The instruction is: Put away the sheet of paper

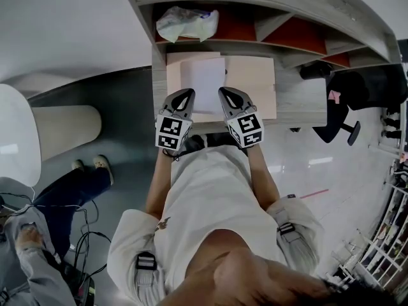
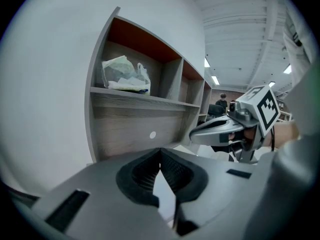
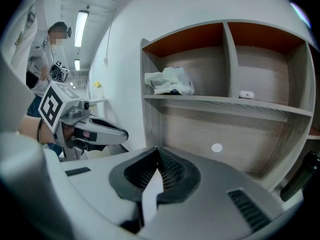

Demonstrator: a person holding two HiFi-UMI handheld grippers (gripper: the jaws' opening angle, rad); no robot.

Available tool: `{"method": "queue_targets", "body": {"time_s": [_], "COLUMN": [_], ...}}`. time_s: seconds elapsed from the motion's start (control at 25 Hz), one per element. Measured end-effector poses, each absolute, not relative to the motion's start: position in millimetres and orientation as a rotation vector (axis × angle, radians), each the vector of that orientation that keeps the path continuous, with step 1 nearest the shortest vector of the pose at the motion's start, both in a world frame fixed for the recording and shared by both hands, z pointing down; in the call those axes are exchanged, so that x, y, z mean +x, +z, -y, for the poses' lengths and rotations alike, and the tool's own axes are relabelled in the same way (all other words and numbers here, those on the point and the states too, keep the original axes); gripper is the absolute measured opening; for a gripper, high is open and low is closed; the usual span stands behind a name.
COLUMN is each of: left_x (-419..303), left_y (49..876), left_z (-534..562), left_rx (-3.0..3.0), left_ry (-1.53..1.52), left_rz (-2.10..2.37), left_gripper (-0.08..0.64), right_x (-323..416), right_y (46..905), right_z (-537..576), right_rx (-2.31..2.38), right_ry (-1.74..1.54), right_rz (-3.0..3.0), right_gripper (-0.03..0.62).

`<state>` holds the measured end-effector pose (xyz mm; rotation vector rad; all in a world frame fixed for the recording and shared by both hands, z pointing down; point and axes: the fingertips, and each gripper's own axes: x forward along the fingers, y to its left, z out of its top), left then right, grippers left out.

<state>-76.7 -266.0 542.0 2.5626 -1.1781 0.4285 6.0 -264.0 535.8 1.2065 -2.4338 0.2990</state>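
A white sheet of paper lies over a beige mat on the grey desk. My left gripper is shut on the sheet's near left edge, and my right gripper is shut on its near right edge. In the left gripper view the jaws meet at the tips with a strip of the paper pinched between the pads. The right gripper view shows the same: jaws closed, white paper between them. Each gripper sees the other beside it, the right gripper and the left gripper.
A shelf unit with open compartments stands at the desk's back; a crumpled plastic bag lies in its left compartment and a small white case in the one beside it. A black chair stands to the right. Another person's legs are at left.
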Motion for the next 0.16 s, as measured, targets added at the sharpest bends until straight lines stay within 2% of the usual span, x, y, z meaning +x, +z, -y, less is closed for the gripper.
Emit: {"method": "queue_targets", "body": {"time_s": [0.16], "left_x": [-76.7], "left_y": [544.3], "left_z": [267.8], "left_rx": [2.562], "left_ry": [0.425], "left_rz": [1.175], "left_gripper": [0.020], "right_x": [5.4], "right_y": [538.8], "right_z": [264.6], "right_rx": [1.205], "right_ry": [0.299], "right_rz": [2.427], "right_gripper": [0.020]}}
